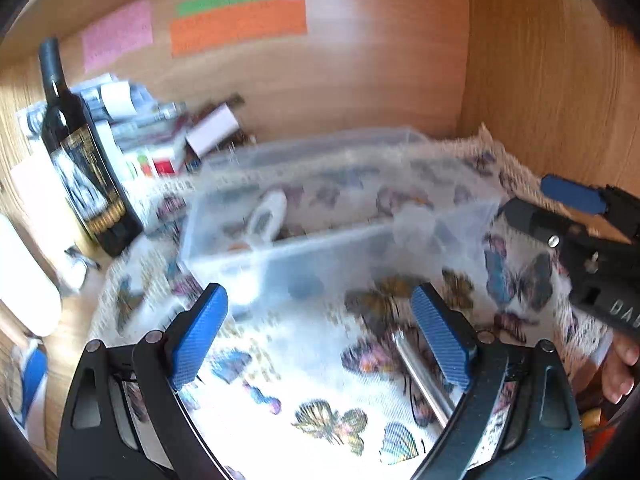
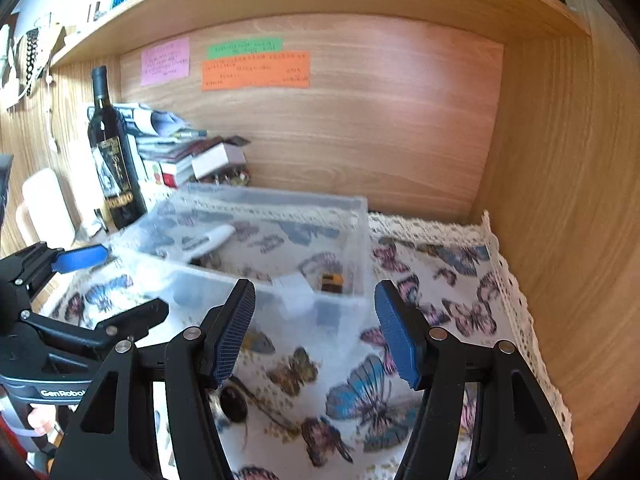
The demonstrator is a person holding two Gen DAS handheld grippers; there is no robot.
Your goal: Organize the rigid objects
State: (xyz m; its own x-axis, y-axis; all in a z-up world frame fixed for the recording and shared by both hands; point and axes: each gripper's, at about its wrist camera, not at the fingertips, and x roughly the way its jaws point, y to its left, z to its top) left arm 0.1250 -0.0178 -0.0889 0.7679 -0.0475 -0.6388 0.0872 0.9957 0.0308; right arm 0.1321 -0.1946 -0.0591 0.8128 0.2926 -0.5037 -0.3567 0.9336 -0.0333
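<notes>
Both tongs, left (image 1: pixel 320 332) and right (image 2: pixel 316 328), are shown released and empty above the butterfly cloth (image 2: pixel 440 280); a clear plastic box (image 2: pixel 256 256) is set just ahead, beside a wine bottle (image 2: pixel 114 152).

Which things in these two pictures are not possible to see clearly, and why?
- Box contents: right wrist view, blurred behind the clear box wall.
- Metal rod: left wrist view, partly hidden by the left gripper.
- Dark round object: right wrist view, partly hidden by the right gripper.
- Paper notes: writing too small.
</notes>
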